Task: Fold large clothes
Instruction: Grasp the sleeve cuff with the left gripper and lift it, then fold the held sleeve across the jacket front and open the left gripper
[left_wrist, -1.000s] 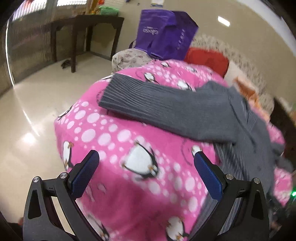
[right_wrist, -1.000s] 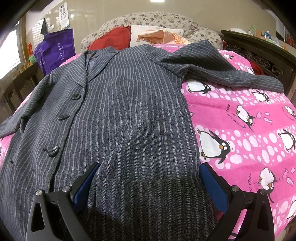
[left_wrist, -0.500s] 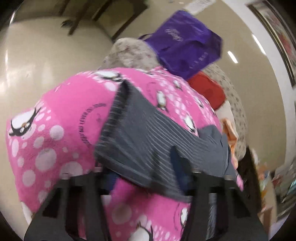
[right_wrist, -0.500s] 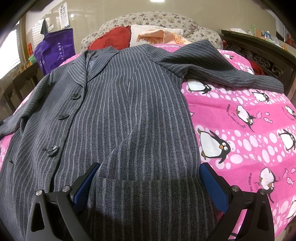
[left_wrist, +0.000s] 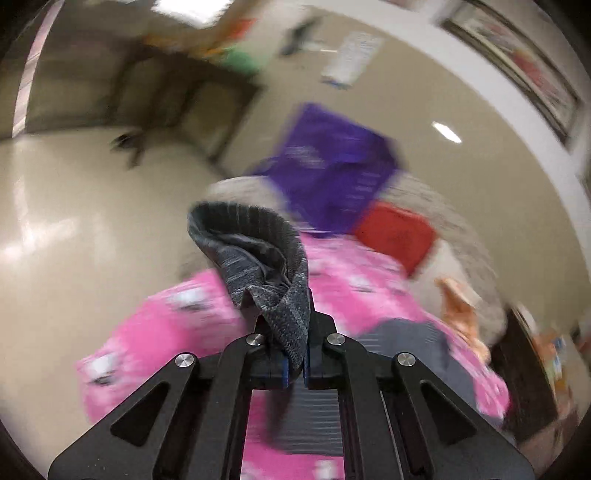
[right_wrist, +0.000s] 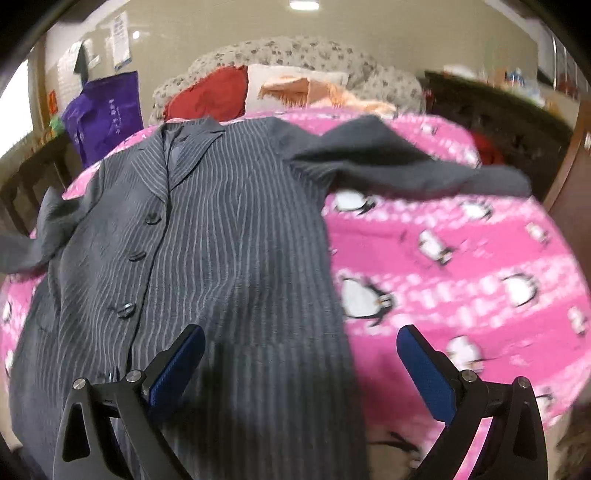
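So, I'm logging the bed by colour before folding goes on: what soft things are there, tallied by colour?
Grey: 1, striped jacket
Pink: 1, penguin blanket
Red: 1, cushion
Purple: 1, bag
Peach: 1, fringed cloth
Total: 5

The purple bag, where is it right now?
In the right wrist view the purple bag stands at the upper left, beyond the pink penguin blanket, just left of the red cushion near the jacket collar.
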